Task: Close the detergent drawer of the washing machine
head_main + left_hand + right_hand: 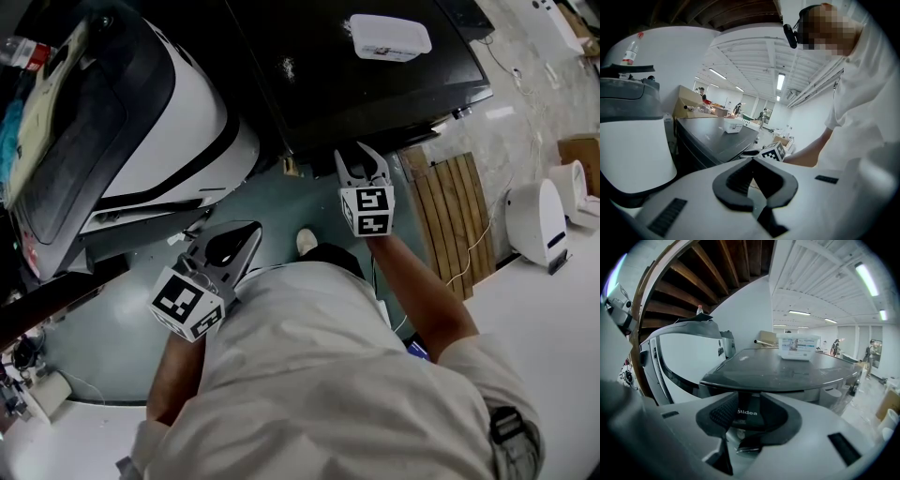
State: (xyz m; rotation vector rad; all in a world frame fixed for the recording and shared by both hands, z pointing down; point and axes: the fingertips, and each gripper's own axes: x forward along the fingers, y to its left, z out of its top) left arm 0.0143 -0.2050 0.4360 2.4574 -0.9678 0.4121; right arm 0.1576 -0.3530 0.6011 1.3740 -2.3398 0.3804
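1. Left of the washer stands a white appliance with a dark glossy lid. A clear bottle with a red cap stands on top of it. How full the bottle is cannot be told.
2. The left hand-held gripper hangs low in front of the washer, off its left front corner and clear of it. Its jaws meet at the tips with nothing between them.
3. The washer is black, and its flat top is scuffed and dusty.
4. The drawer is on the washer's front, just under the edge of the top. Its face is a dark panel with "Midea" in white letters. Whether it sits flush with the front cannot be told.
5. The right hand-held gripper is up against the washer's front edge. Its jaws stand apart, one on each side of the drawer's face. Whether the pads touch the drawer cannot be made out.
6. A white box with a lid and a printed label sits on the washer's top, toward the far side. The lid is on, so what is inside is hidden.
7. Right of the washer, a wooden slat board lies on the floor. Farther right, at the picture's edge, is a cardboard box whose inside is out of sight.
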